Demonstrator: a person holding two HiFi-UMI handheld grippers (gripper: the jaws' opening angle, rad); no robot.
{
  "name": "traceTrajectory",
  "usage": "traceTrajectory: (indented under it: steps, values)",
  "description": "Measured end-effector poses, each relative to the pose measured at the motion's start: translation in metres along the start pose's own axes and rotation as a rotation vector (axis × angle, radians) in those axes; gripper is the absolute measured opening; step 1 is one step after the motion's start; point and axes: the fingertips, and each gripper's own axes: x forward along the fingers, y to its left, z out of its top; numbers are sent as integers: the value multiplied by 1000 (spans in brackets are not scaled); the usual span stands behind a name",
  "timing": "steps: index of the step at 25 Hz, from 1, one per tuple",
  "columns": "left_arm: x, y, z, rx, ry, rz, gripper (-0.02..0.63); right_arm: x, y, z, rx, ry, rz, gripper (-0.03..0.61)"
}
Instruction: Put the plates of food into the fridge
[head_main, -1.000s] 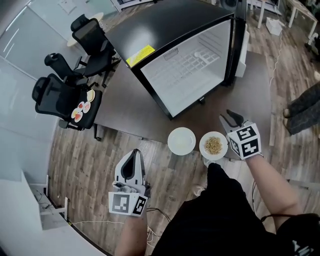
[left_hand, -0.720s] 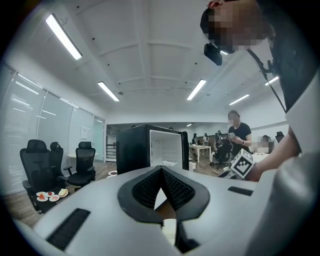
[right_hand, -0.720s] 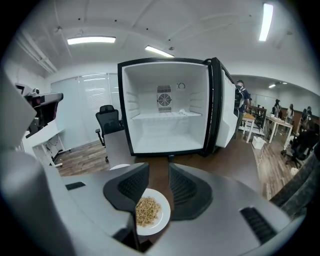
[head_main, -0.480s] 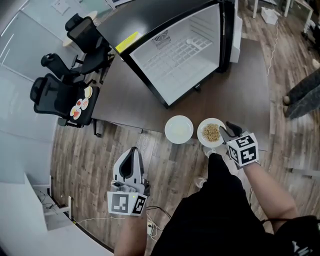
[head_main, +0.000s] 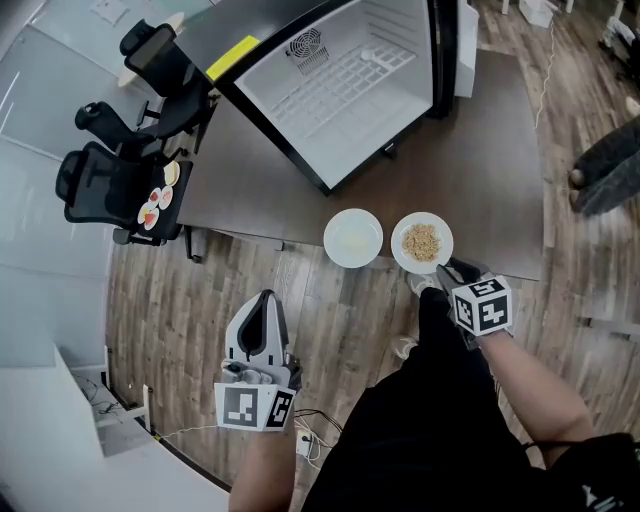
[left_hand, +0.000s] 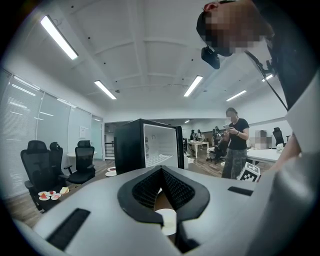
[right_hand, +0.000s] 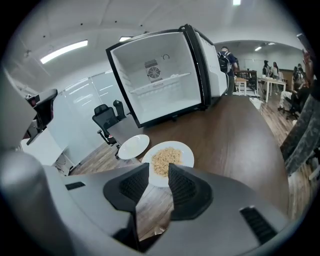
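An open black fridge (head_main: 340, 80) with a white inside stands on the brown table (head_main: 480, 150). Near the table's front edge are two white plates: one with pale food (head_main: 353, 238) and one with brown noodles (head_main: 421, 243). My right gripper (head_main: 447, 270) is at the noodle plate's near rim. In the right gripper view its jaws stand apart (right_hand: 159, 175), with the noodle plate (right_hand: 167, 159) just beyond the tips and nothing pressed. My left gripper (head_main: 264, 305) hangs over the wooden floor, left of the table, its tips meeting (left_hand: 161, 170) with nothing in them.
Black office chairs (head_main: 110, 185) stand left of the table, one carrying a small plate of colourful food (head_main: 155, 205). A person (left_hand: 235, 142) stands beyond the fridge (left_hand: 150, 145) in the left gripper view. Someone's legs (head_main: 605, 180) are at the table's right.
My right gripper has come down from the right of the noodle plate to its near rim. The left gripper has barely shifted. The plates have not moved on the table.
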Motion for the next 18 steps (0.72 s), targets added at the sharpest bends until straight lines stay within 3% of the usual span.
traceTrajectory:
  steps: [9,18]
  values:
    - [-3,-2,-18,13,38,2,3,22,-8,-49,248,59,23,121]
    - [-11,5,-35,26,88,24,3,49,-7,-57,364,58,72,121]
